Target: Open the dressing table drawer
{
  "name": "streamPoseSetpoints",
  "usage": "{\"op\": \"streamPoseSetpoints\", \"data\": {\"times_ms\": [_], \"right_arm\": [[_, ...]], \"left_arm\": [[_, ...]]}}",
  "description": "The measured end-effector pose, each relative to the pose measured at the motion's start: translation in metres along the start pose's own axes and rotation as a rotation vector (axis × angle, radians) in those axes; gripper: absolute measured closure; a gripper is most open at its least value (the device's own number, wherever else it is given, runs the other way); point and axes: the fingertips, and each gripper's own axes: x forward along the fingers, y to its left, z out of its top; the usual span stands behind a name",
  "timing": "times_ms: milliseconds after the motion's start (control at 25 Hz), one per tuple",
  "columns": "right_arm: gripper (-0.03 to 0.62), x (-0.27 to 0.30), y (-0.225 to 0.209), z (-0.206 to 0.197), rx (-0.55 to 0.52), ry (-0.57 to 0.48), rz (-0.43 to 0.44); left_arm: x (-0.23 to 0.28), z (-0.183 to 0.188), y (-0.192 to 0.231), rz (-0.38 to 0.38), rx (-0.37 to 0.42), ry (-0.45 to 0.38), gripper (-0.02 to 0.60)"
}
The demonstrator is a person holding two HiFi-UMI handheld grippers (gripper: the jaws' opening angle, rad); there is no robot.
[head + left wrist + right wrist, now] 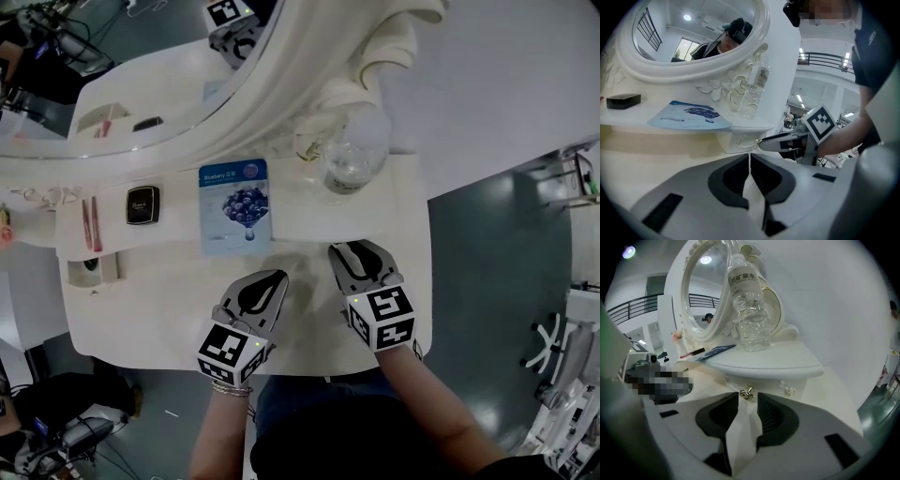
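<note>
— Right at the tips of our right claw (748, 399), narrowly parted and empty, sits the drawer knob (746, 393), not yet gripped.
— And our left claw (750, 157)?
— Pressed nearly together, holding nothing, idle to its left.
— What worries us?
— If we close short of the knob, the tips slip off. Pull hard, and the water bottle (749, 310) on the shelf (797, 365) above the drawer (768, 380) may topple, we judge.

White dressing table (159, 309), raised back shelf: blue sachet (234, 206) lying flat at 12 o'clock, black case (142, 204) at 10, red stick (91, 223) at 9, clear water bottle (354, 155) upright at 1.
</note>
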Motion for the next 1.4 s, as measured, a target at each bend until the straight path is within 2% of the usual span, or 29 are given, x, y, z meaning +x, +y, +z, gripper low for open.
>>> {"op": "streamPoseSetpoints", "data": {"times_ms": [160, 880, 1400], "right_arm": [[0.497, 0.0, 0.001, 0.002, -0.015, -0.008, 0.003], [0.505, -0.008, 0.004, -0.004, -0.044, 0.02, 0.007], [0.505, -0.016, 0.01, -0.011, -0.05, 0.033, 0.011]], "left_arm": [[0.0, -0.005, -0.004, -0.041, -0.018, 0.034, 0.563], [-0.004, -0.011, 0.001, -0.025, -0.006, 0.062, 0.563], [-0.003, -0.014, -0.006, -0.044, 0.005, 0.071, 0.564]]}}
